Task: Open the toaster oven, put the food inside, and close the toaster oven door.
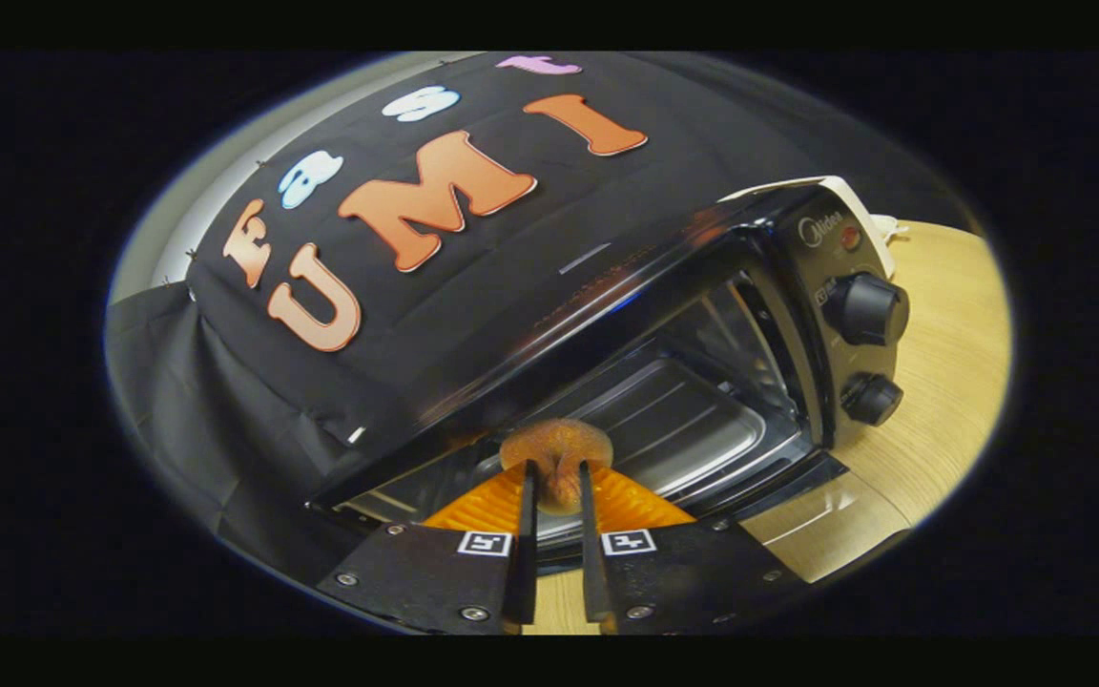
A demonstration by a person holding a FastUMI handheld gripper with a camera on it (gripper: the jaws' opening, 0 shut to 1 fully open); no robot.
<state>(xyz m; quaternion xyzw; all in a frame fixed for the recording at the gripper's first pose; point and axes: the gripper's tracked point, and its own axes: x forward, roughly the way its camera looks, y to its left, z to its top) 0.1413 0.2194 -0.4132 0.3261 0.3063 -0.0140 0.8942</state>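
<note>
Claw [557,489] is pinching the food [556,456] by its near edge, holding it at the toaster oven [702,382] mouth, over the open door [778,515]. Looks light, soft, crumbly; I'd be gripping gently, mid-body.

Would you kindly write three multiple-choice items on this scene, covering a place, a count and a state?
1. Where is the food?
A. Between the fingers of the gripper, at the oven's mouth
B. On the table beside the oven
C. On top of the oven

2. How many knobs does the toaster oven show?
A. One
B. Two
C. Four

3. What state is the oven door in?
A. Shut
B. Open, folded down
C. Removed

Answers: 1 A, both fingers press its sides; 2 B, upper knob and lower knob; 3 B, the inner tray is exposed.
</note>
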